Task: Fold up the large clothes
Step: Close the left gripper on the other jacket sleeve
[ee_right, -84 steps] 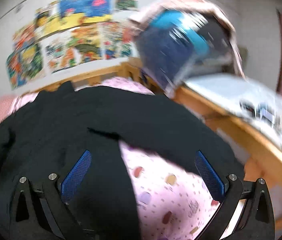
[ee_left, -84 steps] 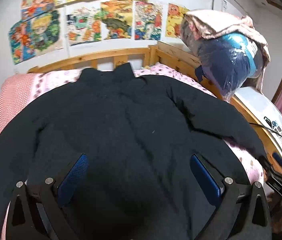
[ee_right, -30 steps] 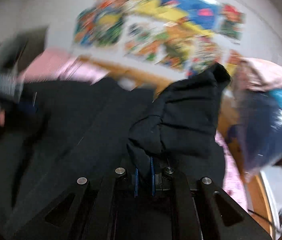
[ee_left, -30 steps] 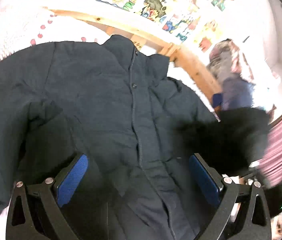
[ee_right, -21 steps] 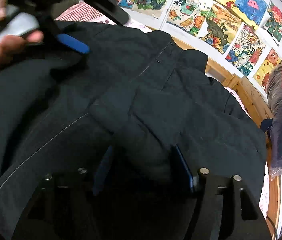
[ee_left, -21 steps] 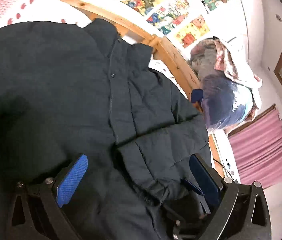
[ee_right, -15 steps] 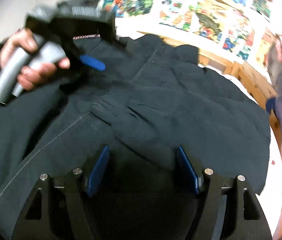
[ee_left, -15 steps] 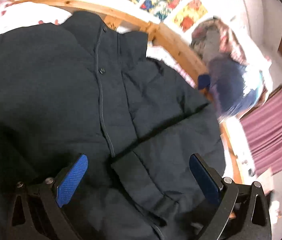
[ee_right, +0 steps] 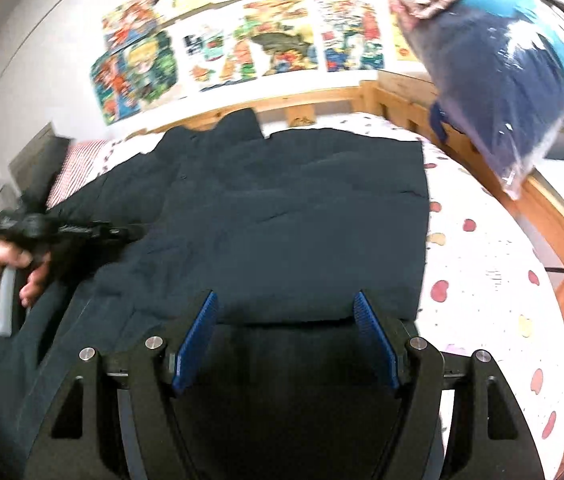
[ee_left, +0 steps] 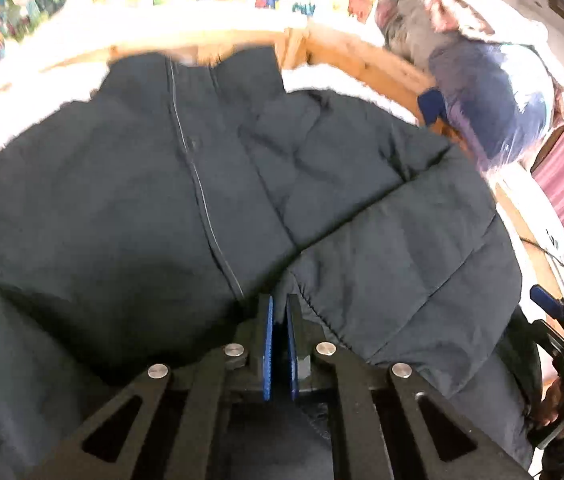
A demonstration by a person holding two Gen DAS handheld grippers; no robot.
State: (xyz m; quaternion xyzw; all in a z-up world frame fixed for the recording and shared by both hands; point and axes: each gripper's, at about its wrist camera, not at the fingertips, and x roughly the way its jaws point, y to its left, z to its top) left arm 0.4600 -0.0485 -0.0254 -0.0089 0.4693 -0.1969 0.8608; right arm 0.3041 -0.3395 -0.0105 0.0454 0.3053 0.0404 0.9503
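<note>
Currently a dark padded jacket point(ee_right: 282, 216) is lying front-up across a bed point(ee_right: 482, 264) with a pink spotted sheet, its collar pointing toward the wooden headboard point(ee_right: 322, 100). The right sleeve point(ee_left: 402, 264) is lying folded across the chest, probably to narrow the jacket into a tidy rectangle before further folds. The left gripper point(ee_left: 279, 312) is sitting with its blue pads pressed together near the jacket's middle, just beside the cuff of that folded sleeve; dark cloth is filling the slit between the pads, so it appears to be pinching fabric, though which layer is hard to tell. The right gripper point(ee_right: 286, 312) is hanging over the hem with its pads spread apart and nothing between them, seemingly freed to take a new hold. In the right wrist view a person's hand point(ee_right: 9, 268) is gripping the left tool's grey handle, blurred by motion. Much of the left sleeve is cut off at the picture's edge. A bagged blue bundle point(ee_right: 514, 92) is resting on the bed frame, its contents unclear. Colourful posters point(ee_right: 241, 44) are covering the wall.
</note>
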